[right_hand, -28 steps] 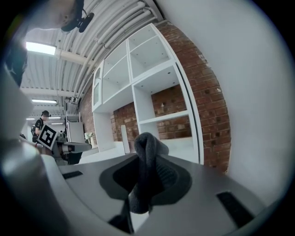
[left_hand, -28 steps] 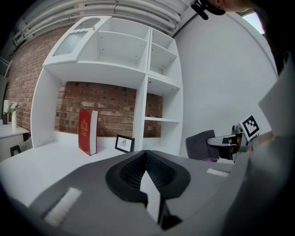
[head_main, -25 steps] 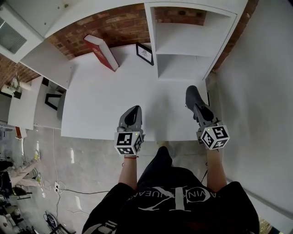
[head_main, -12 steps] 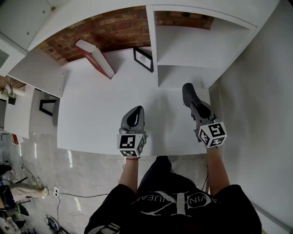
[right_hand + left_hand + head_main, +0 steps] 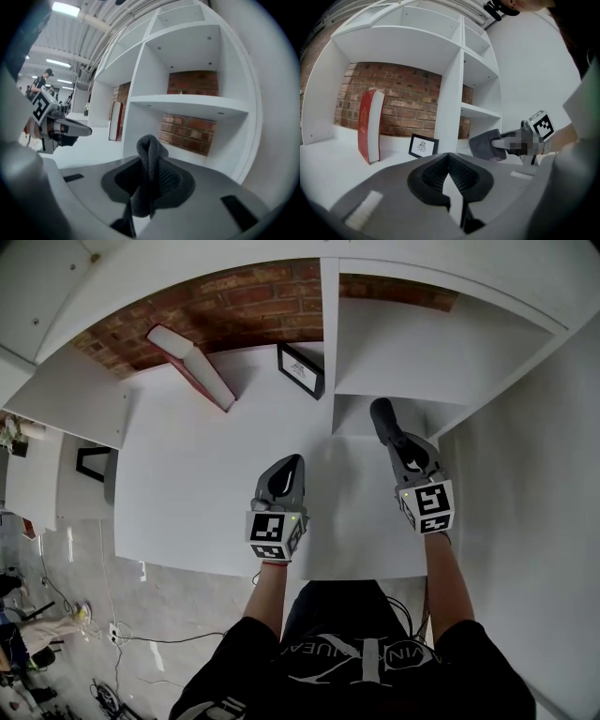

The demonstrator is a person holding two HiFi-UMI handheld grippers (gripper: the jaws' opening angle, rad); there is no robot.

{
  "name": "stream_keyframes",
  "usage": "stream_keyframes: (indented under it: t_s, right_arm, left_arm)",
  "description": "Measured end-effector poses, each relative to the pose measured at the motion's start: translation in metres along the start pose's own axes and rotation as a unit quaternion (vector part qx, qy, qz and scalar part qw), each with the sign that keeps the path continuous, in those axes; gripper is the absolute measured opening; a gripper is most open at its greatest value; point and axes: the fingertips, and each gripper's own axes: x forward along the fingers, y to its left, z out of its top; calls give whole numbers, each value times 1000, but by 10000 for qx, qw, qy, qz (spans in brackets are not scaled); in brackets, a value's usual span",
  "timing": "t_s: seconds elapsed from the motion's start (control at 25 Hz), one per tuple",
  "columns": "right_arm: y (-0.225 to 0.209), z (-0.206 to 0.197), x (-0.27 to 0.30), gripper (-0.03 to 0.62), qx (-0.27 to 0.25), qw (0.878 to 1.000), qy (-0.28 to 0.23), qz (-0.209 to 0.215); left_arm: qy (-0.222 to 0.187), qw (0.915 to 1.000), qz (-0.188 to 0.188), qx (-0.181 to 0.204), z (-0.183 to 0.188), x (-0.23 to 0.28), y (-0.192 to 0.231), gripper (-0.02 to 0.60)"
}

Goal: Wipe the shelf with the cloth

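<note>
The right gripper is clamping a dark grey cloth; the cloth is bunched between its jaws and poking out past the tips. The left gripper is closed with nothing between its jaws.

In the head view, the cloth is just to the right of the white upright divider of the shelf unit. It is at the mouth of the lower shelf, and whether it is touching the board cannot be told. The left gripper is hovering to the left of the divider and nearer the person, over the white desk surface.

Further out, a small framed picture is leaning just left of the divider. A red book is standing well to the left of the divider, against the brick wall. A second shelf board is sitting right of the divider, above the lower one.

The step in hand looks like bringing the cloth onto the lower shelf to begin wiping. To do it well, the person should tip the jaws down so the cloth, not the hard tips, is pressing flat on the board. Strokes are best run from the back wall outward, and from the divider across to the far side wall, with overlapping passes. The grip should stay firm so the cloth is not dragged loose in the corners. The empty gripper is best kept left of the divider.
</note>
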Motion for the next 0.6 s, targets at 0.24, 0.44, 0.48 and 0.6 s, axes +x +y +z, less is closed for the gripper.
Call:
stream_keyframes:
  t_s: [0.24, 0.44, 0.48, 0.6]
  right_arm:
    - [1, -6, 42, 63, -1690, 9846, 418, -177]
    - [9, -15, 73, 63, -3256, 9429, 459, -539]
    - [16, -19, 78, 63, -3573, 9314, 505, -473]
    - [44, -44, 90, 64, -4073, 9103, 737, 92]
  left_arm:
    - [-11, 9997, 132, -203, -4, 23, 9, 11]
    - [-94, 9997, 189, -128, -6, 44, 13, 11]
    - [-108, 9996, 225, -153, -7, 45, 15, 11]
    - [-105, 9991, 326, -255, -13, 46, 19, 11]
